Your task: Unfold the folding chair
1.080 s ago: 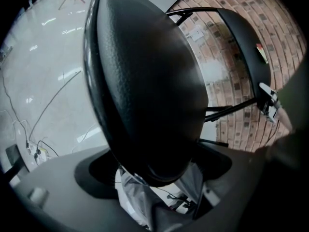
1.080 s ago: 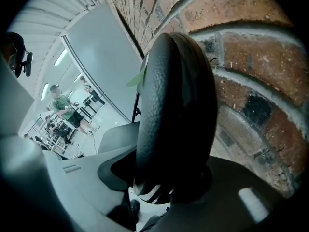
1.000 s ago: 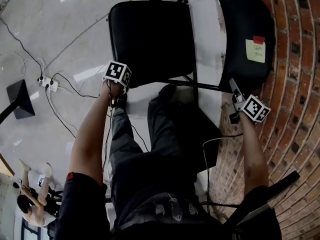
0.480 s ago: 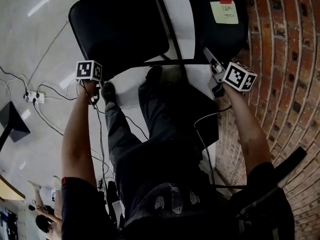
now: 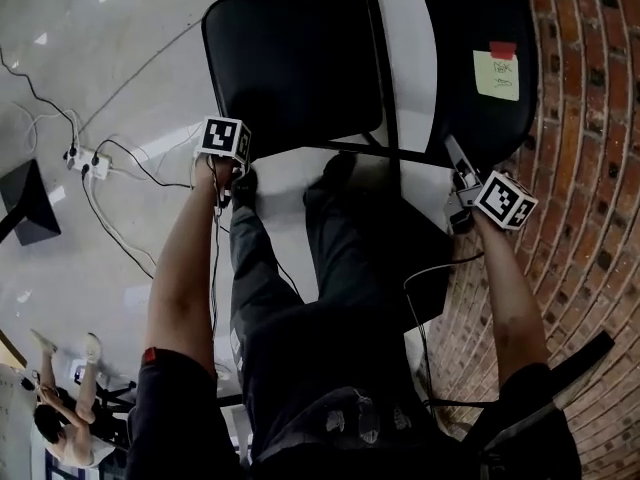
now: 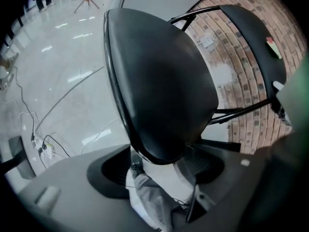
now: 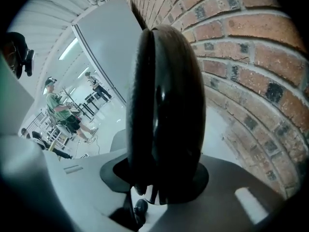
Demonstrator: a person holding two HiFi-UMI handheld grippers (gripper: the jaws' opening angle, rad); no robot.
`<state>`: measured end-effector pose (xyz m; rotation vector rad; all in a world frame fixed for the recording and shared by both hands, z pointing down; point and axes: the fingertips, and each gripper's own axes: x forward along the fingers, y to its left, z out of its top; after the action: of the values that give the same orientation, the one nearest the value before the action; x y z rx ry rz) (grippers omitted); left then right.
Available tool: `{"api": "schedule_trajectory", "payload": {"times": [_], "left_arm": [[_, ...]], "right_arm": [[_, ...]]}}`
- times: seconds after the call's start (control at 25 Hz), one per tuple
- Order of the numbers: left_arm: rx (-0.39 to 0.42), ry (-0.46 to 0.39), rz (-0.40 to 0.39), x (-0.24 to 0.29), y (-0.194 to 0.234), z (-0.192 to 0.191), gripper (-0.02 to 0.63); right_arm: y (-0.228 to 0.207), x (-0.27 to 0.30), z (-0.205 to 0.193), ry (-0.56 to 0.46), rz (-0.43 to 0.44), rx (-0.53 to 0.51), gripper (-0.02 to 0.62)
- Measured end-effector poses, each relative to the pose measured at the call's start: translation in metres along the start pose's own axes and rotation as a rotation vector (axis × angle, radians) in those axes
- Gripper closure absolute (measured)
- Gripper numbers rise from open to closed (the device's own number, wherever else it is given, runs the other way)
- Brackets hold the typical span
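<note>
With the folding chair [image 5: 300,38] standing before me, both tools had just been closing: my left tool [image 6: 161,161] gripped the seat [image 6: 164,91] by its near edge, my right tool [image 7: 161,187] the backrest [image 7: 166,110] alongside.

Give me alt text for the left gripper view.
The left tongs have just closed onto the near edge of a folding chair's black seat. Behind it, the backrest with a yellow sticky note stands before a brick wall; cables trail over the glossy floor at left.

Smooth glossy black chair [image 5: 290,63], rough brick wall [image 5: 590,168], polished floor [image 5: 100,78].
</note>
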<state>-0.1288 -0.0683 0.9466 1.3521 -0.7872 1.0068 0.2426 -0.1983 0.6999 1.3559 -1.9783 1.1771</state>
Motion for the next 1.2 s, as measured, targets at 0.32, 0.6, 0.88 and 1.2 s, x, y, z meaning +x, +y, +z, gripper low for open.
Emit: {"api": "schedule_trajectory", "payload": {"times": [0.32,0.6,0.88,1.2], "left_arm": [[0.024,-0.035,0.016,-0.028,0.004,-0.016,0.358],[0.023,-0.130,0.059,-0.057,0.025,-0.024,0.559],[-0.002,-0.159,0.177,-0.123,0.070,-0.038,0.603],[0.019,-0.203,0.310,-0.237,0.112,-0.051,0.603]], "right_arm": [[0.028,-0.025,0.003,0.010,-0.026,0.036,0.454],[0.035,-0.029,-0.005,0.016,-0.084,0.046,0.431],[0.017,-0.039,0.003,0.060,-0.206,-0.061,0.310],[0.003,-0.092,0.042,0.010,-0.377,-0.163,0.213]]}}
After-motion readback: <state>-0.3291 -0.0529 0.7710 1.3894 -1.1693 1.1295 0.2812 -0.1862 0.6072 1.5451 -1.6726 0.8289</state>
